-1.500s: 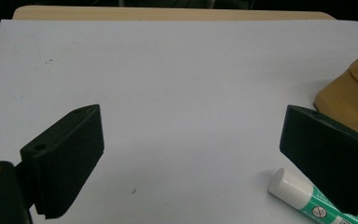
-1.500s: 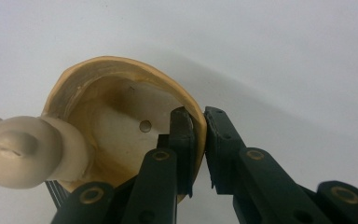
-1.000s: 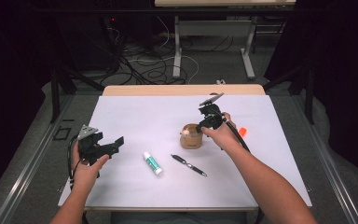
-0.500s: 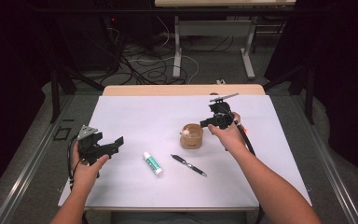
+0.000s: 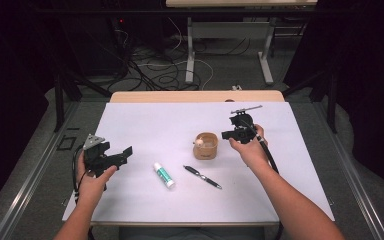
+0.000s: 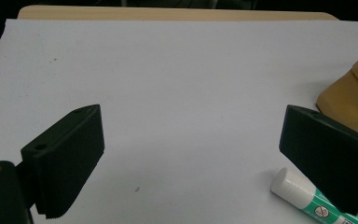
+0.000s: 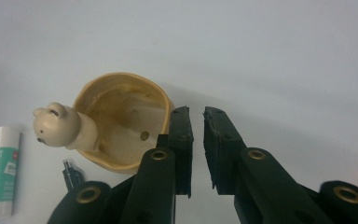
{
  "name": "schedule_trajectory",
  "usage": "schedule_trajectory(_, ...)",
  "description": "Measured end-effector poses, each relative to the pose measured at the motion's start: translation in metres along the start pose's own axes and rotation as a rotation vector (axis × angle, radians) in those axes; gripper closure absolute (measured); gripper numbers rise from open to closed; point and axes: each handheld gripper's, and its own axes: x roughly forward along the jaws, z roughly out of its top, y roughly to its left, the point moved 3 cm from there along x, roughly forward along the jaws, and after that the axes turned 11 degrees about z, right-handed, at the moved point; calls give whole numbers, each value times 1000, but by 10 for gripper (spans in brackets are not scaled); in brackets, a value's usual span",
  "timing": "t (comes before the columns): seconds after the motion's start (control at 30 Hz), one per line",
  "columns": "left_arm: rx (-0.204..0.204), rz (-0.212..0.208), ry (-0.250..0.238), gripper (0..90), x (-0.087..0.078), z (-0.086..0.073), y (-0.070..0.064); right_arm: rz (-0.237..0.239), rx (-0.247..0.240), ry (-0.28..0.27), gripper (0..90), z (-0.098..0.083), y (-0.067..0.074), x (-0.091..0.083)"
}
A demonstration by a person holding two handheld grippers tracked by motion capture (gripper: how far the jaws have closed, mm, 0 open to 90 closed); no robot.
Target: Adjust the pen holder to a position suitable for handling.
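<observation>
The right gripper hangs over the white table just beside a tan ceramic cup, and its jaws have just been closing: in the right gripper view they stand nearly together, only a thin slit left between the pads, and nothing lies in that slit. The nearer jaw's tip overlaps the cup's rim in that view, but whether it touches the rim cannot be told; the jaws do not straddle the wall, and the cup sits free on the table. The cup stands upright near the middle of the table, its mouth open, with a small cream bear figure perched on the rim at the side away from the gripper. In the high view the right gripper is held just to the right of the cup. The left gripper is held low at the left edge of the table, its jaws spread wide with bare table between them and nothing held. A white and green glue stick lies in front of the cup, close to the left gripper's far jaw in the left gripper view, and a dark pen lies beside it, both apart from the cup.
</observation>
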Motion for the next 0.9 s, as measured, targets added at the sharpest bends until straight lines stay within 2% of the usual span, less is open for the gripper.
schedule_trajectory(0.23,2,0,0,66,0,0,0,-37,-13,30,897,-10,-6,2)
schedule_trajectory(0.47,-5,2,-4,67,0,0,0,-75,-24,57,900,-20,-13,5)
schedule_trajectory(0.9,-2,3,3,67,0,-1,0,-108,58,113,900,-37,-39,12)
